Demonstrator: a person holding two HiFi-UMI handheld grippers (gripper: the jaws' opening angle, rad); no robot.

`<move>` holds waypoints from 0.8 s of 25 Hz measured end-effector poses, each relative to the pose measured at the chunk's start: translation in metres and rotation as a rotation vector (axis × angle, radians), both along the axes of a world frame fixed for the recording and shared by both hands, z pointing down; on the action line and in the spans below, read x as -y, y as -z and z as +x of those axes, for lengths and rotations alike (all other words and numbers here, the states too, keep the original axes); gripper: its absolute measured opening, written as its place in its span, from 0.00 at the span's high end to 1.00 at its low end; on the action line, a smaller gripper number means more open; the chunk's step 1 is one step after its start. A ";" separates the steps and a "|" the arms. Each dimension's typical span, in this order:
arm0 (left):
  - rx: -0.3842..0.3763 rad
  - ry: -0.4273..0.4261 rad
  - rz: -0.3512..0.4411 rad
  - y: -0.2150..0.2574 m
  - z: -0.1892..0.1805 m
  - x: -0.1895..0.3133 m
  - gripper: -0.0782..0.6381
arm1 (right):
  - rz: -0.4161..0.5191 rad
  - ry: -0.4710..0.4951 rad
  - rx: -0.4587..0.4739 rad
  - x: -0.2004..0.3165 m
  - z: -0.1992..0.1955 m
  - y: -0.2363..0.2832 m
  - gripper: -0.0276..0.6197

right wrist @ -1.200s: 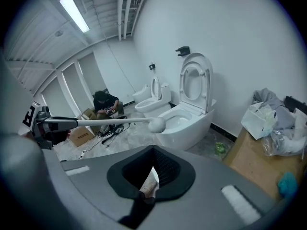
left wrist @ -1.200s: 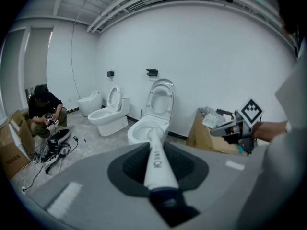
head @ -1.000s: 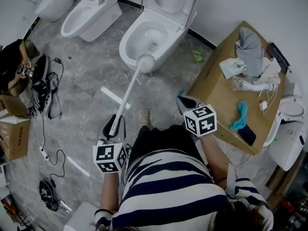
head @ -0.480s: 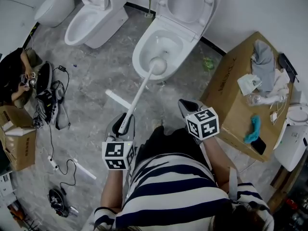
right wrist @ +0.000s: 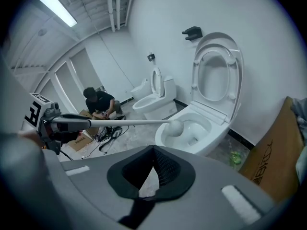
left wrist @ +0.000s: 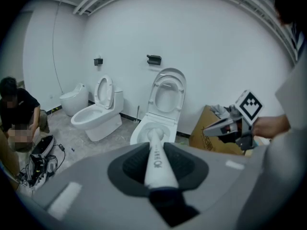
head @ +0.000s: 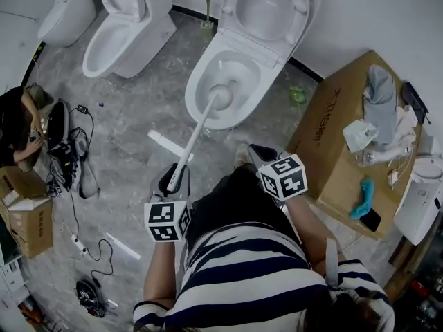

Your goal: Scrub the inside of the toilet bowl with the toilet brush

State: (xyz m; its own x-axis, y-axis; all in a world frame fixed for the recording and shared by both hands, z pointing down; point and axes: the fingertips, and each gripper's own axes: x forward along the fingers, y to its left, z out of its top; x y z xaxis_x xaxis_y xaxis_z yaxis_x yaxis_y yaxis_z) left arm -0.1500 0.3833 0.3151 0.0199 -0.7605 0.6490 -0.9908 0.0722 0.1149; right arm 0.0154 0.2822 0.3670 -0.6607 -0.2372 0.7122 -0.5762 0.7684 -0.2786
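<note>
Left gripper has the brush, head in the bowl; right gripper idle.
Left gripper (head: 173, 180) is out front and low, aimed at the open toilet, with its jaws clamped on the handle end of the toilet brush (head: 197, 140). The handle runs straight ahead and the round head sits inside the toilet bowl (head: 195, 106), on the near side of the basin. Right gripper (head: 263, 156) is at the person's right, pointed toward the bowl and well apart from the brush, jaws closed tip to tip on nothing. Count: 2 grippers, 1 brush, 3 white toilet fixtures in a row, with the second toilet (head: 124, 30) and third fixture (head: 66, 9) to the left. Also 1 cardboard box (head: 339, 151) right of the bowl and 1 crouching person (head: 17, 126) far left. Vs 0.5 s ago: the head was at the front rim, now further into the basin.
</note>
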 end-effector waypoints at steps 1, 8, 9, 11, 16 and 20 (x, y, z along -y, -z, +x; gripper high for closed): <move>0.004 0.005 -0.002 -0.003 -0.001 0.011 0.89 | -0.006 0.004 0.001 0.011 -0.002 -0.004 0.96; 0.037 -0.011 -0.062 -0.026 0.000 0.080 0.89 | -0.040 0.051 -0.001 0.090 -0.016 -0.025 0.96; 0.039 -0.015 -0.076 -0.030 0.001 0.089 0.89 | -0.044 0.060 -0.001 0.100 -0.017 -0.029 0.96; 0.054 -0.023 -0.103 -0.038 0.001 0.105 0.89 | -0.059 0.072 -0.001 0.116 -0.019 -0.040 0.96; 0.094 -0.038 -0.170 -0.050 0.000 0.140 0.89 | -0.120 0.046 0.001 0.150 -0.012 -0.064 0.96; 0.112 -0.062 -0.200 -0.068 0.000 0.166 0.89 | -0.134 0.037 -0.002 0.174 -0.010 -0.081 0.96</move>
